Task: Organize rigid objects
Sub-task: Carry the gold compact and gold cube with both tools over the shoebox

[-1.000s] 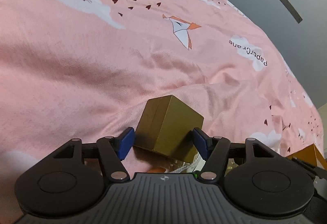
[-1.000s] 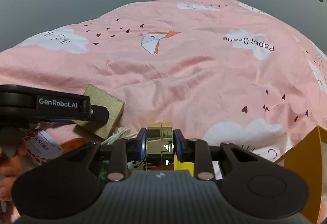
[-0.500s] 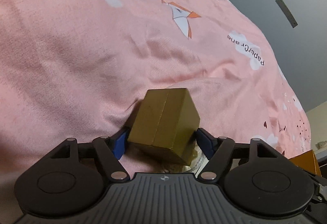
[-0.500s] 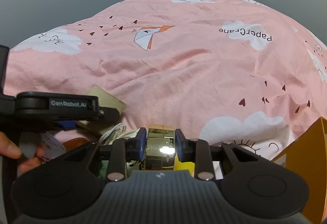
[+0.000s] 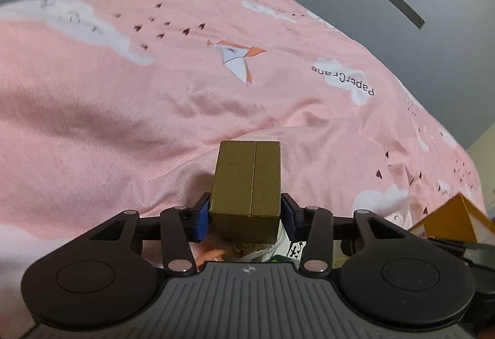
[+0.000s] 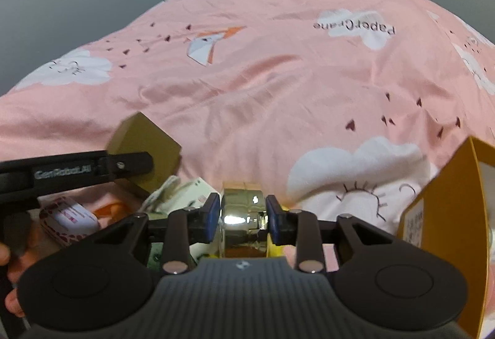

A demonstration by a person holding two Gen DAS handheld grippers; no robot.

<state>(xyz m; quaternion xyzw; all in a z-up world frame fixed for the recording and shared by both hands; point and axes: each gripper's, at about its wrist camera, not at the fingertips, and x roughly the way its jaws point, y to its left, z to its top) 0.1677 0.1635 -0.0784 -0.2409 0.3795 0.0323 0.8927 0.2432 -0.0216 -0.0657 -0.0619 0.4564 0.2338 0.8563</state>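
Note:
A matte gold cardboard box is between the blue pads of my left gripper. Its jaws are closing and both pads press the box's sides, holding it above the pink bedcover. From the right wrist view the same box and left gripper sit at the left. My right gripper has a small shiny gold metal object between its pads. Those jaws are opening, though the pads still touch the object.
An orange open box stands at the right, also seen in the left wrist view. Under the grippers lies a pile: a red-patterned white packet, a white cord, a pale packet. A hand holds the left gripper.
The left jaws have closed onto the gold box, which now sits square between the pads and is lifted. The right pads have drawn slightly apart around the shiny object.

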